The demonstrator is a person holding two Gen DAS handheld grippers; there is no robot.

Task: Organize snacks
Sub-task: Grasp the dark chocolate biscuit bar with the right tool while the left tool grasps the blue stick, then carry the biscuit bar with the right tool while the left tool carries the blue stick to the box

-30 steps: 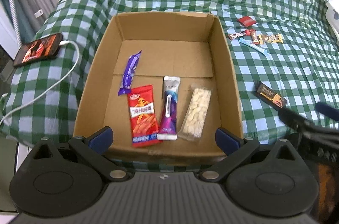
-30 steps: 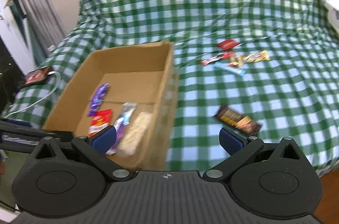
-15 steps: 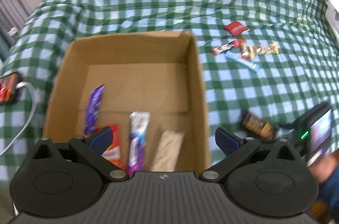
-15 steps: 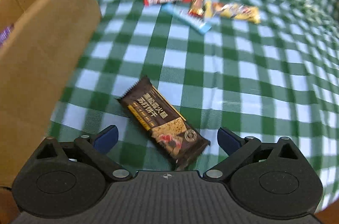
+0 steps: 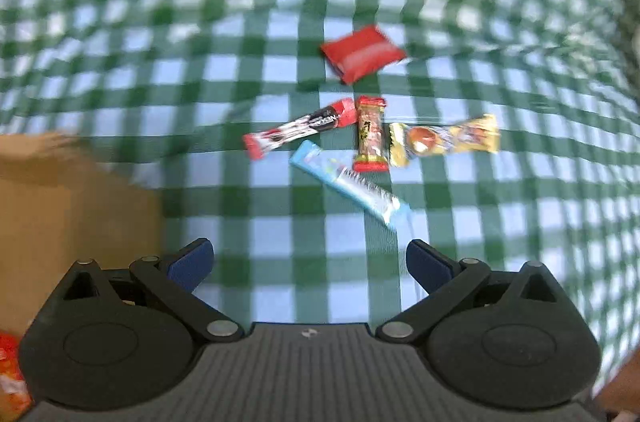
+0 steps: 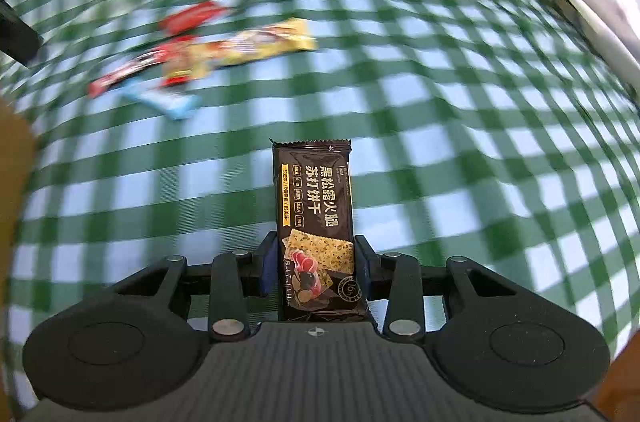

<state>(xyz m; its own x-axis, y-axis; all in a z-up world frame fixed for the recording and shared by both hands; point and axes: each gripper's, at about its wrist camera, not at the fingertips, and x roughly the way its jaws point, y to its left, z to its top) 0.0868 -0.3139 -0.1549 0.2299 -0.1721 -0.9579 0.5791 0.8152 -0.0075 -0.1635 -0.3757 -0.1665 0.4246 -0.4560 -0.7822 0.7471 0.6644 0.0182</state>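
Five loose snacks (image 5: 372, 130) lie clustered on the green checked cloth (image 5: 280, 206) ahead of our left gripper (image 5: 309, 264), spread wide and empty. Our right gripper (image 6: 315, 268) is clamped on the dark cracker packet (image 6: 314, 206), beside the cardboard box (image 5: 72, 214).

Printed in large pale Chinese characters along the dark cracker packet (image 6: 314, 218) clamped between the right gripper's fingers (image 6: 269, 264): 黑松露火腿 and 苏打饼干, running lengthwise ahead of the fingers. Beside them, a yellow strip and a row of small boxed labels, too small to read. Near the packet's lower end, level with the fingers, thin script lettering and a round badge reading 16g. Farther ahead of the left gripper's fingers (image 5: 191, 264), white letters resembling NESCAFE on the red-and-black stick (image 5: 300, 131), blurred.
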